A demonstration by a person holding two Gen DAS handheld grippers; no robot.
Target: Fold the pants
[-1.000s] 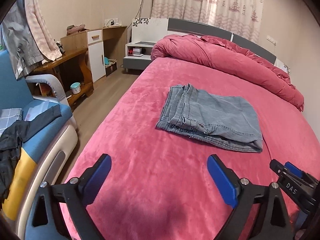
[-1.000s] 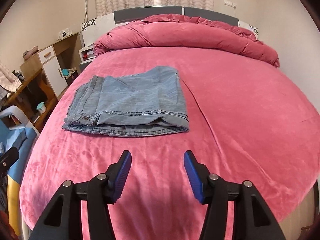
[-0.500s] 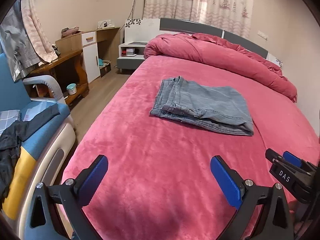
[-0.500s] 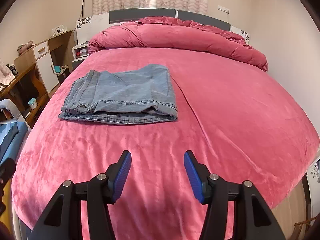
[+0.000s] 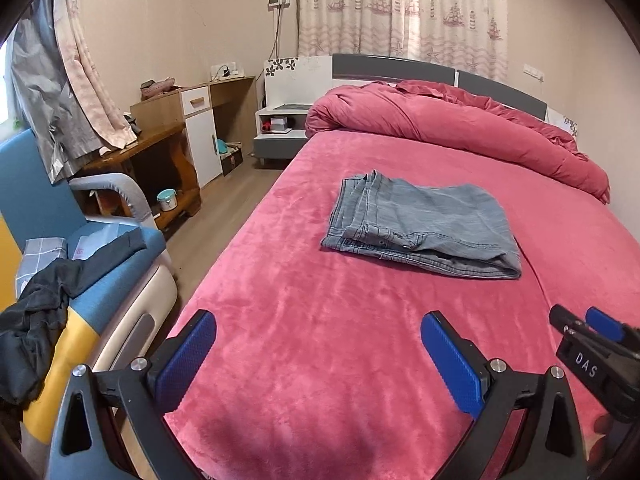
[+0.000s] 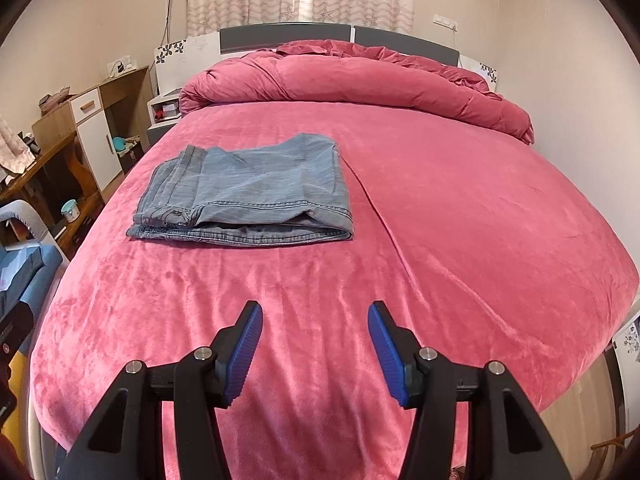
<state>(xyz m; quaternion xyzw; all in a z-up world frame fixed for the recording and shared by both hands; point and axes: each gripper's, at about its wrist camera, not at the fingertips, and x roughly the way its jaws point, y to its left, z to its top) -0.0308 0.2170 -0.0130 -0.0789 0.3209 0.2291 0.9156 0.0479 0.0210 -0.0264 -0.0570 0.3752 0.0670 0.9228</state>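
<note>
Folded blue-grey denim pants (image 5: 424, 226) lie flat in a compact stack on the pink bed (image 5: 320, 320); they also show in the right wrist view (image 6: 248, 192), left of the bed's middle. My left gripper (image 5: 318, 354) is open and empty, over the foot of the bed, well short of the pants. My right gripper (image 6: 315, 348) is open and empty, also near the foot edge, and shows at the right edge of the left wrist view (image 5: 592, 344).
A rolled pink duvet (image 6: 352, 84) lies along the headboard. A blue and yellow chair (image 5: 80, 280) with dark clothes stands left of the bed. A wooden desk and cabinet (image 5: 180, 140) and a nightstand (image 5: 280, 132) stand along the left wall.
Both grippers have drawn back from the pants toward the foot of the bed; the pants look smaller and farther. Both stay open. The pants have not moved.
</note>
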